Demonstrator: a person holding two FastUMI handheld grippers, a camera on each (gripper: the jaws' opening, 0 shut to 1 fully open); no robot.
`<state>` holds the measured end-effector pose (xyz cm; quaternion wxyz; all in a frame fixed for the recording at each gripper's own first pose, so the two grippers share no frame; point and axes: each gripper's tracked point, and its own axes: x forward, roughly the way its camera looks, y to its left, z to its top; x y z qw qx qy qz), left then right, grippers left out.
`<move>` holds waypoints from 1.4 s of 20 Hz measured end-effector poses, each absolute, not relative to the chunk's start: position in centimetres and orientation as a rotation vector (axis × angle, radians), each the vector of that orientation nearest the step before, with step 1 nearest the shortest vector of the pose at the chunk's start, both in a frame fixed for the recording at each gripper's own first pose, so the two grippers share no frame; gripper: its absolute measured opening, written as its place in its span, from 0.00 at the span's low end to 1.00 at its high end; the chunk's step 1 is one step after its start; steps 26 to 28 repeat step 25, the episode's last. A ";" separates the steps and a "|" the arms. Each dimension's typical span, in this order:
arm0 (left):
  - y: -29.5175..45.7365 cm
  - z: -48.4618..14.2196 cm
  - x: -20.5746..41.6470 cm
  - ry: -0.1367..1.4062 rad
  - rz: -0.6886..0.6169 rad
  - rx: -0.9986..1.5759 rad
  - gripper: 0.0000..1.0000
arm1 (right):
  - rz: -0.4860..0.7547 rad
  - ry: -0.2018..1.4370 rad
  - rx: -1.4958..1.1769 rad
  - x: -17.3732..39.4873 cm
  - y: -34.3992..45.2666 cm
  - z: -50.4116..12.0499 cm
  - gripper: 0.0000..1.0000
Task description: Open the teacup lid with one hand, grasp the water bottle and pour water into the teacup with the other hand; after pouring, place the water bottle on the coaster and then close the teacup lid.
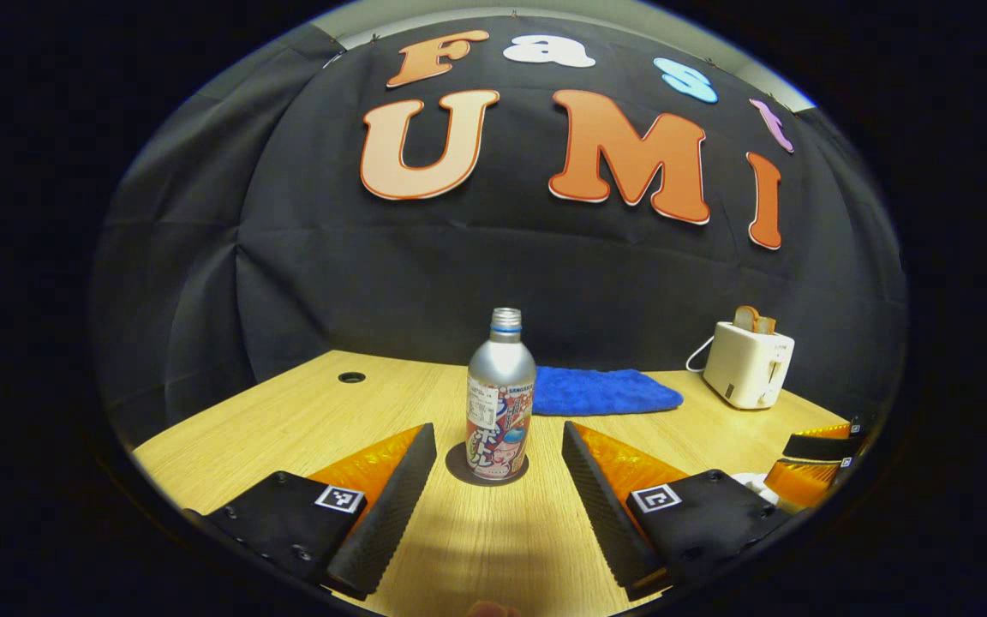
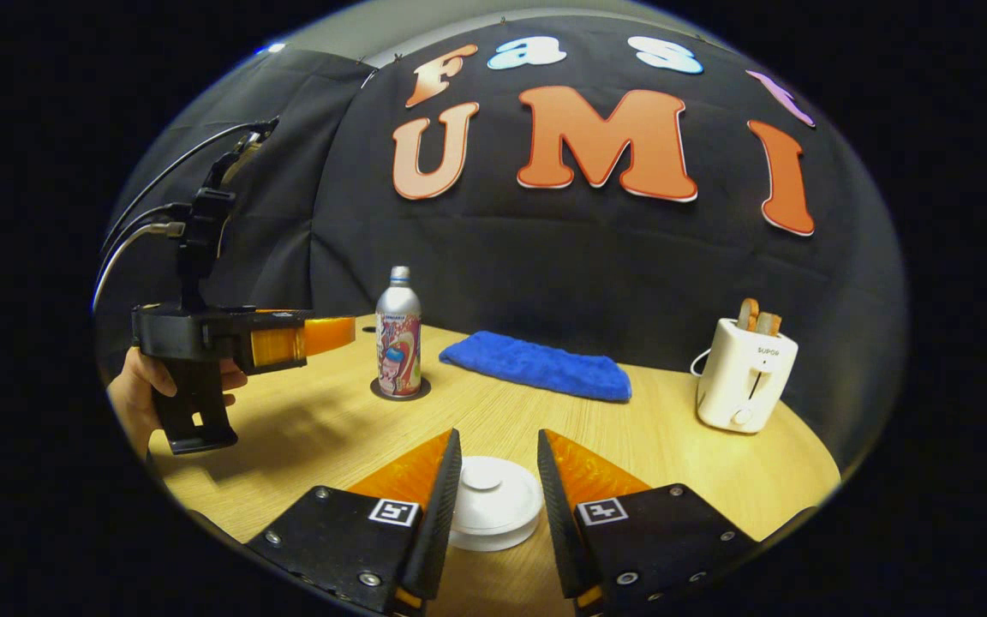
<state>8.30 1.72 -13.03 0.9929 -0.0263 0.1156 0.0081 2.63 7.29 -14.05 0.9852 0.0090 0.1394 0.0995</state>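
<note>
The water bottle stood upright on a dark round coaster on the wooden table, uncapped, its body silver metal with a printed label. In the left gripper view I saw it centred ahead of the left gripper, whose ribbed black pads were spread wide, one to each side of the bottle and clear of it, holding nothing. In the right gripper view the bottle sat on the coaster toward the back of the table.

The teacup lid, white, round and smooth with a flat central knob, lay in place on the teacup between the fingers of the right gripper. The fingers were apart; I could not tell whether the pads touched the lid's rim.

Behind the bottle a folded blue towel of plush cloth lay flat. To its right a white toaster with rounded corners held toast in its slots, its cord trailing behind. A round cable hole was set into the tabletop at the far left. A hand held the left gripper's black grip above the table, well apart from the lid.
</note>
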 end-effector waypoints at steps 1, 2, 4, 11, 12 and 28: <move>1.7 -12.4 7.9 0.220 0.021 -0.047 0.97 | 0.191 0.263 0.020 2.6 6.7 -13.3 0.55; 1.8 -11.7 7.5 0.204 0.025 -0.042 0.97 | 0.179 0.248 0.024 2.5 6.2 -12.7 0.60; 1.8 -10.3 6.5 0.177 0.031 -0.031 1.00 | 0.156 0.226 0.029 2.1 5.1 -11.6 0.68; 1.5 -5.7 3.0 0.085 0.049 -0.016 0.97 | 0.072 0.123 0.023 0.4 1.1 -6.5 0.81; 1.4 -5.1 2.6 0.074 0.053 -0.013 1.00 | 0.063 0.102 0.019 0.2 0.7 -5.5 0.82; 2.1 0.2 -0.3 -0.025 0.058 0.024 0.94 | -0.008 0.017 0.000 -0.6 -1.1 -0.9 0.86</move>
